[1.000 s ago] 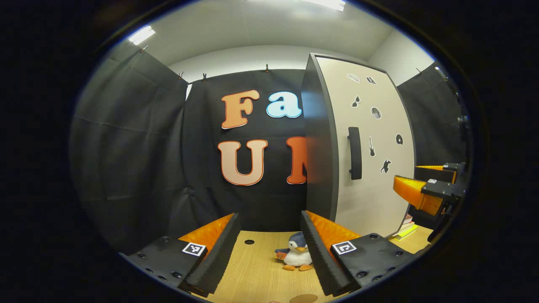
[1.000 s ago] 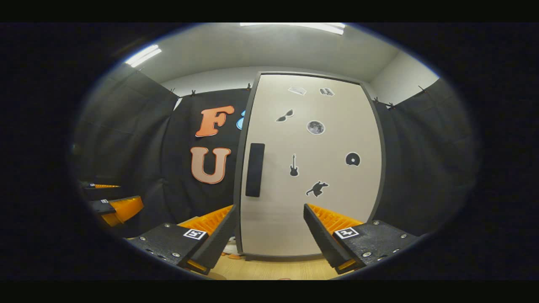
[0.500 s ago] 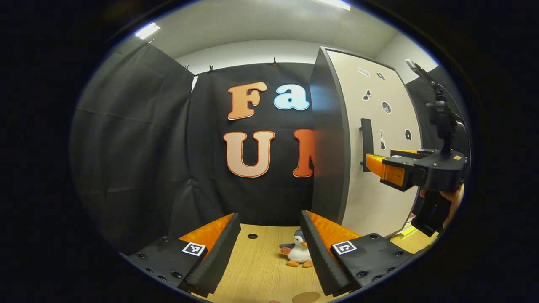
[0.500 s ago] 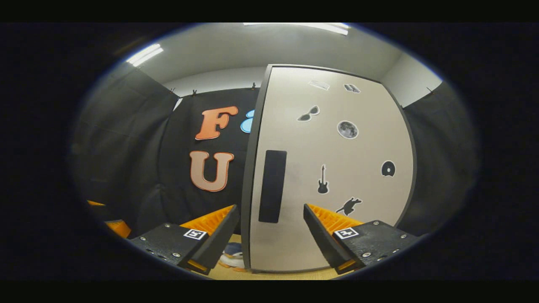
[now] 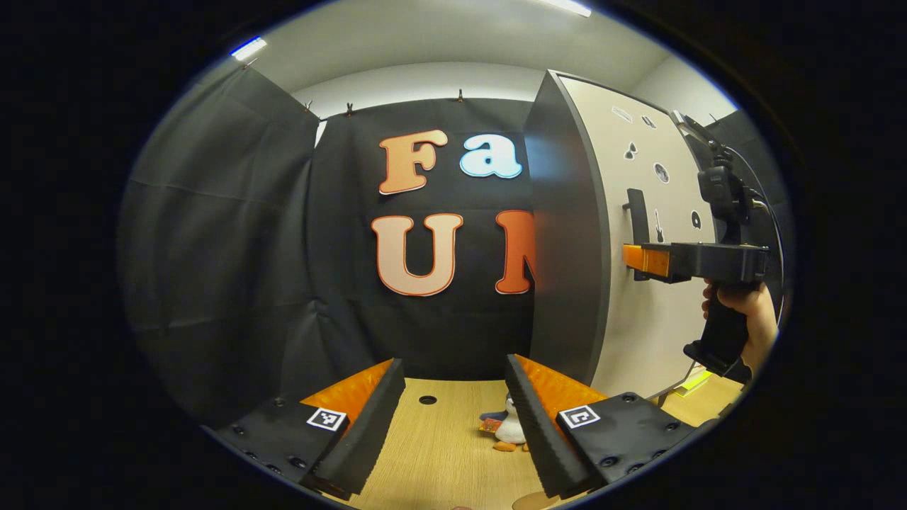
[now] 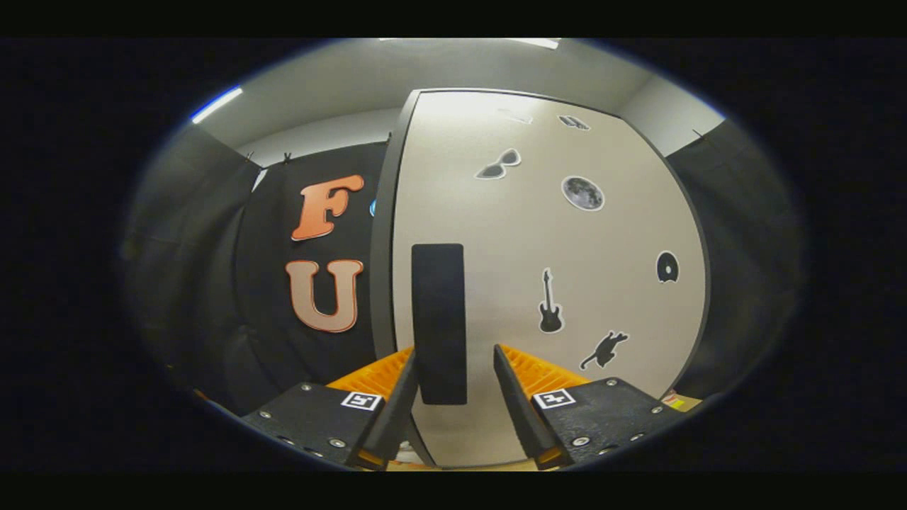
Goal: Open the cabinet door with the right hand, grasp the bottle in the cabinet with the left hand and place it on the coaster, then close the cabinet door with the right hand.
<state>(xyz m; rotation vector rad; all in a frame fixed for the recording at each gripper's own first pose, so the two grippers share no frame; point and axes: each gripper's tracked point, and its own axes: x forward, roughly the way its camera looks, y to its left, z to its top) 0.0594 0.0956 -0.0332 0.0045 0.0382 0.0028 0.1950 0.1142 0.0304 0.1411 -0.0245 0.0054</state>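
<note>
The cabinet (image 6: 538, 234) has a pale door with black stickers, and the door stands shut. Its dark vertical handle (image 6: 439, 319) sits between the fingers of my right gripper (image 6: 453, 352), which is open; the left finger is close against the handle and the right finger stands a gap away. From the left gripper view, the right gripper (image 5: 634, 258) reaches level to the handle (image 5: 638, 216), held by a hand (image 5: 744, 315). My left gripper (image 5: 453, 418) is open and empty above the wooden table (image 5: 439, 453). The edge of a brown coaster (image 5: 528, 501) shows at the bottom. The bottle is hidden.
A small penguin toy (image 5: 506, 428) stands on the table by the cabinet's dark side (image 5: 563, 248), partly behind my left gripper's right finger. A cable hole (image 5: 427, 399) is in the tabletop. Yellow books (image 5: 691, 382) lie to the right of the cabinet.
The right gripper has moved forward to the door, so its fingers now straddle the handle with a narrower gap. The left gripper has barely shifted. The door stays shut.
</note>
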